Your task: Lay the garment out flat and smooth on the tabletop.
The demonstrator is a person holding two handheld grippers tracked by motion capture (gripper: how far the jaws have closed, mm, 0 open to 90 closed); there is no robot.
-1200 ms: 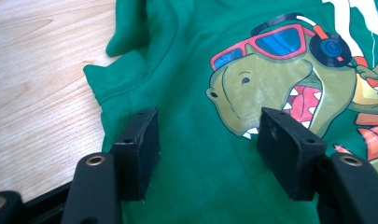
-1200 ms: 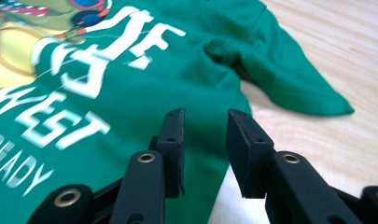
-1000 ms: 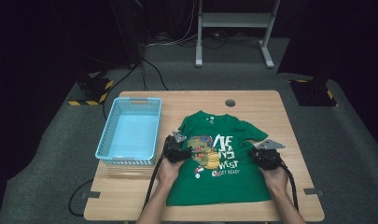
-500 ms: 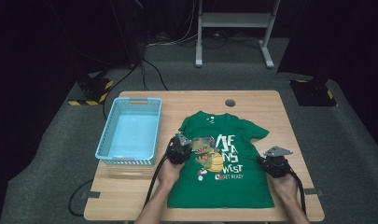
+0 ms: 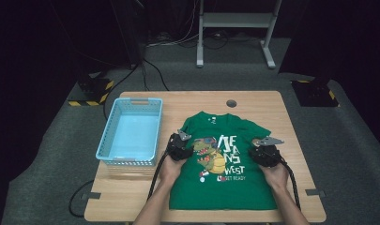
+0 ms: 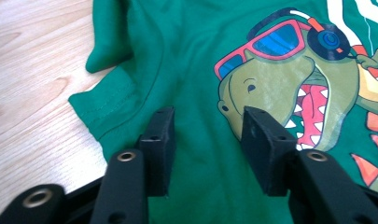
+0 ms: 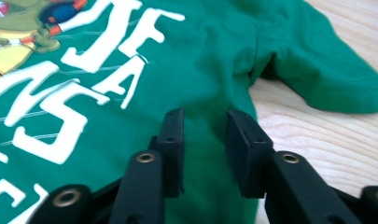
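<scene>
the green t-shirt [image 5: 223, 164] lies flat, seemingly unfolded, nothing in the blue basket [image 5: 130, 136], and my left gripper [image 6: 207, 140] and right gripper [image 7: 205, 140] hover over its sides, jaws apart, gripping nothing yet.

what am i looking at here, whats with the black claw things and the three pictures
A person sits at a wooden table holding hand-held tongs, one in each hand: the left tongs and the right tongs. One picture looks down from above; the other two come from cameras riding on each pair of tongs, looking along their black jaws. A green t-shirt with a dinosaur print lies flat, beside a blue basket. Both tongs are open over the shirt near its sleeves, holding nothing.
</scene>
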